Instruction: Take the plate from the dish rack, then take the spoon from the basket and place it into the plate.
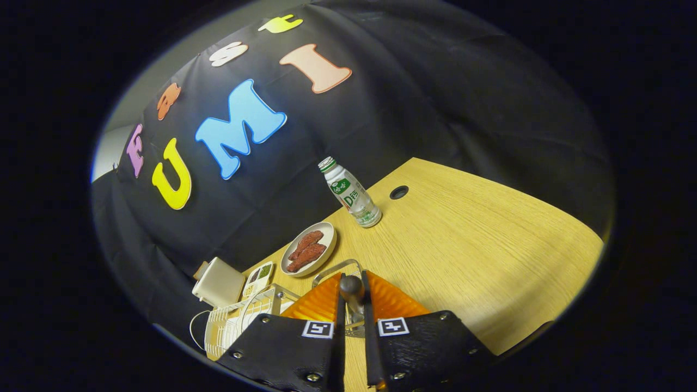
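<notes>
Clenched tight, my claw (354, 305) has both fingers pressed on the handle of the spoon (352, 291), whose rounded metal end pokes up just past my fingertips. Directly behind the spoon, and partly hidden by my fingers, sits an orange plate (392, 302) with ribbed faces; whether it rests flat on the wooden surface (463, 245) or leans, I cannot tell.

Taking the orange plate as my landmark: a curved wire rim of the basket (337, 269) shows just beyond it, touching or nearly touching its far edge. To the plate's left stands the white dish rack (234, 324), its bars running close beside the plate. Beyond the rack, farther from the plate, lie a small white tray with green bits (258, 279) and a pale boxy thing (219, 283) near the surface's edge. Past the basket rim, away from the plate, is a shallow beige dish (309, 249) carrying reddish-brown strips of food. Well beyond that dish stands a small bottle (351, 193) with a green-and-white label, upright, and near it a round cable hole (398, 192) in the surface.
</notes>
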Demonstrator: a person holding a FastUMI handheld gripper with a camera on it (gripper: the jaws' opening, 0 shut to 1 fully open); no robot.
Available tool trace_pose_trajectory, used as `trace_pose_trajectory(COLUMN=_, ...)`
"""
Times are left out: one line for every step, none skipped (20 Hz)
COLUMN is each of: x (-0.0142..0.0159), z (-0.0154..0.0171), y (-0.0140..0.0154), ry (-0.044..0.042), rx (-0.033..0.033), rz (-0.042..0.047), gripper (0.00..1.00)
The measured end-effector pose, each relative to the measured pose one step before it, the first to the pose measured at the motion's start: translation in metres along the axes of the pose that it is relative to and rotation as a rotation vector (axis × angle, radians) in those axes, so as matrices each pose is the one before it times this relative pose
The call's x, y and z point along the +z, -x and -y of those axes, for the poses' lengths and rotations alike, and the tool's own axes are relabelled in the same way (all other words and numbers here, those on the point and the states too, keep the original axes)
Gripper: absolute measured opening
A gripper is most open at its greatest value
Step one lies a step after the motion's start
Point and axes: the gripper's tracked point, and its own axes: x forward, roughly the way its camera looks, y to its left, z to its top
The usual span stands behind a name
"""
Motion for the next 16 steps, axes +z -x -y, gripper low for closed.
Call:
trace_pose_trajectory(x=0.00407, z=-0.00297, y=0.00168, ry=0.01525, rx=0.00510, rz=0.00663, gripper=0.15)
trace_pose_trajectory(x=0.00530, z=-0.00310, y=0.00116, ry=0.01469, rx=0.00333, rz=0.00446, gripper=0.15)
trace_pose_trajectory(x=0.00537, z=-0.00209, y=0.00155, ry=0.01305, rx=-0.00117, rz=0.00726, gripper=0.15)
trace_pose_trajectory(x=0.00502, z=0.00593, y=0.00185, ry=0.02710, rx=-0.04884, rz=0.00674, gripper=0.15)
trace_pose_trajectory(x=0.00700, z=-0.00370, y=-0.00244, ry=-0.00182, rx=-0.00016, rz=0.00630, gripper=0.09)
trace_pose_trajectory(x=0.00562, z=0.00045, y=0.00057, ry=0.00924, rx=0.00645, rz=0.00672, gripper=0.02)
trace_pose_trajectory(x=0.00421, z=-0.00306, y=0.00501, ry=0.00241, rx=0.00248, rz=0.00105, gripper=0.02)
trace_pose_trajectory(x=0.00650, z=-0.00303, y=0.00238, ry=0.00688, rx=0.00526, rz=0.00358, gripper=0.02)
trace_pose_trajectory(x=0.00580, z=-0.00215, y=0.00263, ry=0.00978, rx=0.00258, rz=0.00557, gripper=0.02)
trace_pose_trajectory(x=0.00712, z=-0.00318, y=0.00329, ry=0.01039, rx=0.00443, rz=0.00745, gripper=0.02)
trace_pose_trajectory(x=0.00806, z=-0.00459, y=0.00493, ry=0.01038, rx=0.00789, rz=0.01091, gripper=0.02)
trace_pose_trajectory(x=0.00880, z=-0.00616, y=0.00612, ry=0.01380, rx=0.01005, rz=0.00960, gripper=0.02)
trace_pose_trajectory(x=0.00759, z=-0.00727, y=0.00495, ry=0.01632, rx=0.01291, rz=0.01012, gripper=0.02)
trace_pose_trajectory(x=0.00777, z=-0.00794, y=0.00571, ry=0.01732, rx=0.01533, rz=0.00795, gripper=0.02)
trace_pose_trajectory(x=0.00575, z=-0.01120, y=0.00660, ry=0.01912, rx=0.02071, rz=0.00527, gripper=0.02)
trace_pose_trajectory(x=0.00513, z=-0.01105, y=0.00754, ry=0.01950, rx=0.02081, rz=0.00358, gripper=0.02)
